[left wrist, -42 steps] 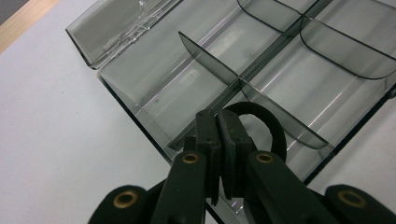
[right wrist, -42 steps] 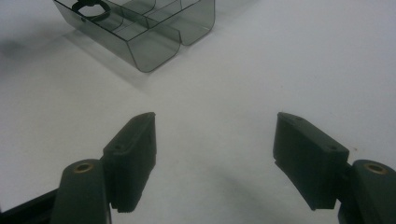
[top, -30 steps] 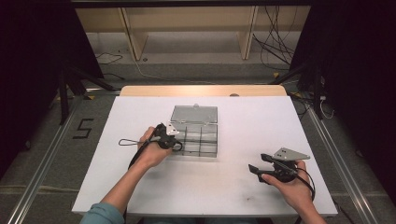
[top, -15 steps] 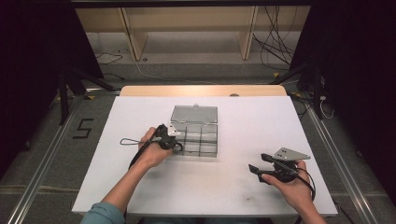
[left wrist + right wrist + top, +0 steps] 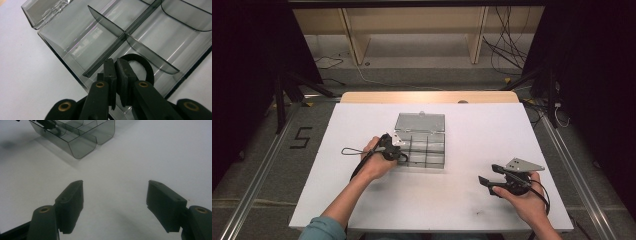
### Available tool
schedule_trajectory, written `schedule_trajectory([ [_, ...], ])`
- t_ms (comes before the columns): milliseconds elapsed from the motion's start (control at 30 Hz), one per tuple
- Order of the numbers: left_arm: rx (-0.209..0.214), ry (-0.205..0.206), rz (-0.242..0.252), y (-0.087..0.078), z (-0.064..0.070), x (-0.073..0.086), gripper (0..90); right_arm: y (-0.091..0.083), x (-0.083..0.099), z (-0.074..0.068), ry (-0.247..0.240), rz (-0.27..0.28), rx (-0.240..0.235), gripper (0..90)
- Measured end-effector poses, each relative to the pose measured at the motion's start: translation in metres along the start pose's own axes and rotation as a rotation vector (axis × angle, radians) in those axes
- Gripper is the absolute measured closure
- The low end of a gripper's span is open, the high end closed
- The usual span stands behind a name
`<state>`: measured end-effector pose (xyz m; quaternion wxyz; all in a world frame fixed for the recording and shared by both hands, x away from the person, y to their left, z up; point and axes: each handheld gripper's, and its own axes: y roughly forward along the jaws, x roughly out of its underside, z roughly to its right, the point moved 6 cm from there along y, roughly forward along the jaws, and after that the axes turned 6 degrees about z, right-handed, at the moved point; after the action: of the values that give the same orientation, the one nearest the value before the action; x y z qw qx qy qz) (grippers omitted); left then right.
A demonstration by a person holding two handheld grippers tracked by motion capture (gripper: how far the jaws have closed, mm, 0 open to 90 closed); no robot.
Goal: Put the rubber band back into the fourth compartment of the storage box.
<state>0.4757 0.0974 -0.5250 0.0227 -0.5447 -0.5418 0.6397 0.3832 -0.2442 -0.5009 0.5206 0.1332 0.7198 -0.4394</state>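
The clear compartment box (image 5: 421, 145) sits mid-desk (image 5: 362, 205), lid open toward the far edge, with bare white surface on all sides. A black ring (image 5: 140, 65) lies in its near-left compartment, pinched by the nearly shut left claw (image 5: 116, 71) at the box's left rim. The right claw (image 5: 115, 202) hovers wide and empty near the desk's near-right corner. Both hands sit about where they were a second ago.
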Motion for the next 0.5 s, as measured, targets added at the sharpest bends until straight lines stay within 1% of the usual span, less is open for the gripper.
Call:
schedule_trajectory([
  [333, -0.012, 0.01, 0.021, -0.0008, -0.0004, -0.0023, 78.9, 0.0, -0.0002, -0.0001, 0.001, 0.001, 0.0, 30.9],
  [433, -0.019, 0.007, 0.031, -0.0019, -0.0012, -0.0036, 77.4, 0.0, -0.0002, -0.0001, 0.0, 0.001, -0.001, 30.9],
  [500, -0.024, -0.002, 0.043, -0.0027, -0.0015, -0.0047, 76.2, -0.0001, -0.0004, 0.0, -0.001, 0.002, -0.001, 30.9],
])
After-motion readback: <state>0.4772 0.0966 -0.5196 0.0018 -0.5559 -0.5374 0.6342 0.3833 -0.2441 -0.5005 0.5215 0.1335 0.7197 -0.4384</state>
